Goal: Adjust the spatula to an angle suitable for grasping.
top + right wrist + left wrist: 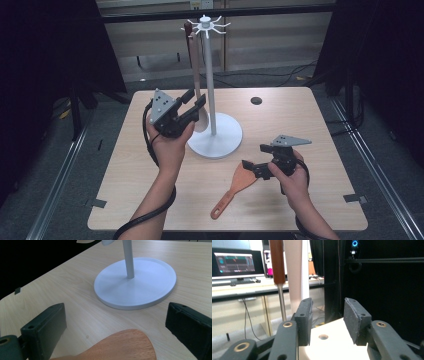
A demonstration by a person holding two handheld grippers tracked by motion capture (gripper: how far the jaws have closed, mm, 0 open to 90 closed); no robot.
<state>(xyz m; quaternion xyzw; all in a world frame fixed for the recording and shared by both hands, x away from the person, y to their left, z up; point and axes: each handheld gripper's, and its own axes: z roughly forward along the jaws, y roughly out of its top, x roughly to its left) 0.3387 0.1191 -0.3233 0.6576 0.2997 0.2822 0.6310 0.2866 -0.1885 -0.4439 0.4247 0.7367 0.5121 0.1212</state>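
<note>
Light wood table (pixel 300 115) under dark curtains, grey floor around; white stand (pixel 215 135) with a round foot near the middle, thin pole going up to a ring of hooks; pale spoon (pixel 198 95) hanging from a hook beside the pole, bowl end low by the foot; left gripper (pixel 194 104) up by that spoon, jaws partly apart and holding nothing, seen close in the left gripper view (pixel 327 322) with the spoon's pale handle (pixel 297 272) just behind; orange wooden spatula (pixel 235 187) flat on the table, near the stand's foot; right gripper (pixel 251 169) low over its broad end, jaws wide on both sides, not pressing (pixel 115 335).
</note>
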